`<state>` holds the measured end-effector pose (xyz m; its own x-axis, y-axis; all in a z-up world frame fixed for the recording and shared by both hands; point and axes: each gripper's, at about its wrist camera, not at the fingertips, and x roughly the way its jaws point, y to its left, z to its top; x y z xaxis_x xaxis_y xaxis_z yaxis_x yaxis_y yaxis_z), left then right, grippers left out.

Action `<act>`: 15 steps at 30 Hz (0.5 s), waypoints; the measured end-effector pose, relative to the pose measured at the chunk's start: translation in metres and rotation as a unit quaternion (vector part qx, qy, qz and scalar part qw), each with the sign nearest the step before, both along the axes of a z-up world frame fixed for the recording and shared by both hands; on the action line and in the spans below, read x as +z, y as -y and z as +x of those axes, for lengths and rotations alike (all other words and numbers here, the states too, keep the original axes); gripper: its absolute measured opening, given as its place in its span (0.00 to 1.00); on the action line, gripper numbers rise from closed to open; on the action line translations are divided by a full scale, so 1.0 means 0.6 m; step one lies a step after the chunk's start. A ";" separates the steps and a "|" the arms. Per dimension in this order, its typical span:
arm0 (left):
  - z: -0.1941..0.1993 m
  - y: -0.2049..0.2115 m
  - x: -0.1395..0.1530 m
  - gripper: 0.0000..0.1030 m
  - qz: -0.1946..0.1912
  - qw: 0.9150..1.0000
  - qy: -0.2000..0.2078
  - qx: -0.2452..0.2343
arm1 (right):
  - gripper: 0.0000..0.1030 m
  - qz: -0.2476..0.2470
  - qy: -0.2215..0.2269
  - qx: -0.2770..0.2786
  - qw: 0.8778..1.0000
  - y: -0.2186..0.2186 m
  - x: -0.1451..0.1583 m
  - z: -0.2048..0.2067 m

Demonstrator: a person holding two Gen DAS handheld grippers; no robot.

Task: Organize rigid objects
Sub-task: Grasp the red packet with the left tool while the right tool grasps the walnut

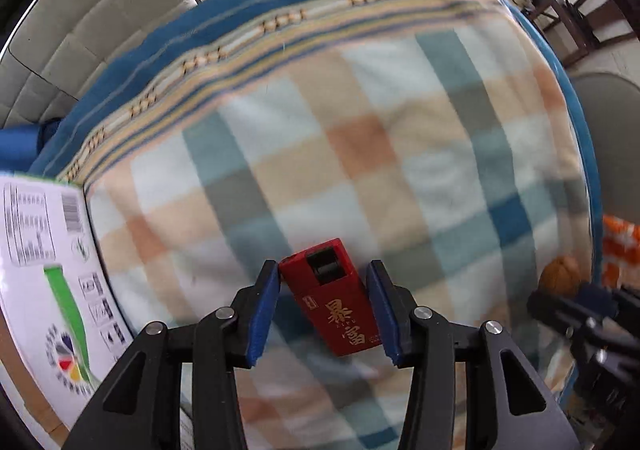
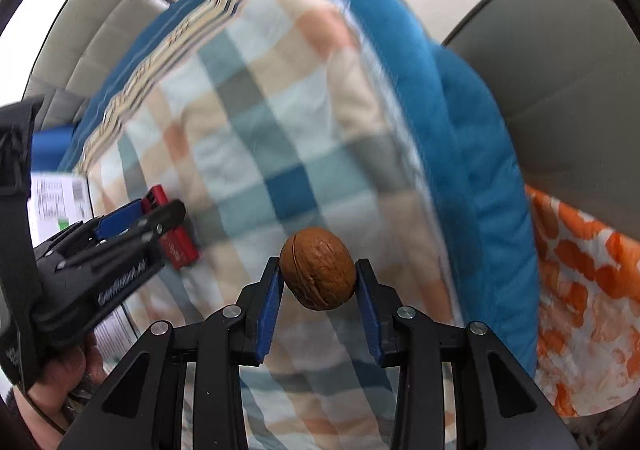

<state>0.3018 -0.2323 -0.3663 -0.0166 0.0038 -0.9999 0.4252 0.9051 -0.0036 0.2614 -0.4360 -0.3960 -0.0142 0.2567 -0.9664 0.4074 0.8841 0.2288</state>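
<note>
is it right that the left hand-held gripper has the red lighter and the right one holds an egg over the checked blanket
Not quite. The right hand-held gripper holds a walnut, not an egg; the right wrist view shows its brown ridged shell. The left hand-held gripper does have the red lighter, over the checked blanket.

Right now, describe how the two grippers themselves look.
Both match: the left gripper and right gripper have black angular linkage arms with silver pivot bolts and flat blue finger pads. The left one's black body carries blurred white lettering; a bare hand grips it.
</note>
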 end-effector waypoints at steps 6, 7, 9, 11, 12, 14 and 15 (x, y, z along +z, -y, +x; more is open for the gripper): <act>-0.027 -0.033 -0.028 0.42 -0.008 0.999 -0.032 0.034 | 0.38 0.010 -0.019 -0.008 1.000 -0.014 -0.034 -0.032; -0.026 -0.036 -0.029 0.42 -0.011 0.999 -0.032 0.043 | 0.38 0.009 -0.020 -0.009 1.000 -0.015 -0.038 -0.032; -0.030 -0.037 -0.030 0.44 -0.009 0.998 -0.033 0.049 | 0.38 0.008 -0.022 -0.016 1.000 -0.014 -0.044 -0.031; -0.029 -0.027 -0.034 0.44 -0.007 0.998 -0.029 0.053 | 0.38 0.007 -0.022 -0.021 1.000 -0.010 -0.047 -0.031; -0.033 -0.010 -0.033 0.44 -0.006 0.998 -0.026 0.056 | 0.38 0.007 -0.022 -0.023 0.999 -0.008 -0.048 -0.030; -0.021 -0.001 -0.037 0.44 -0.006 0.998 -0.020 0.056 | 0.38 0.008 -0.023 -0.027 0.999 -0.007 -0.049 -0.031; -0.018 0.000 -0.038 0.44 -0.007 0.998 -0.018 0.054 | 0.38 0.008 -0.024 -0.028 0.999 -0.006 -0.049 -0.031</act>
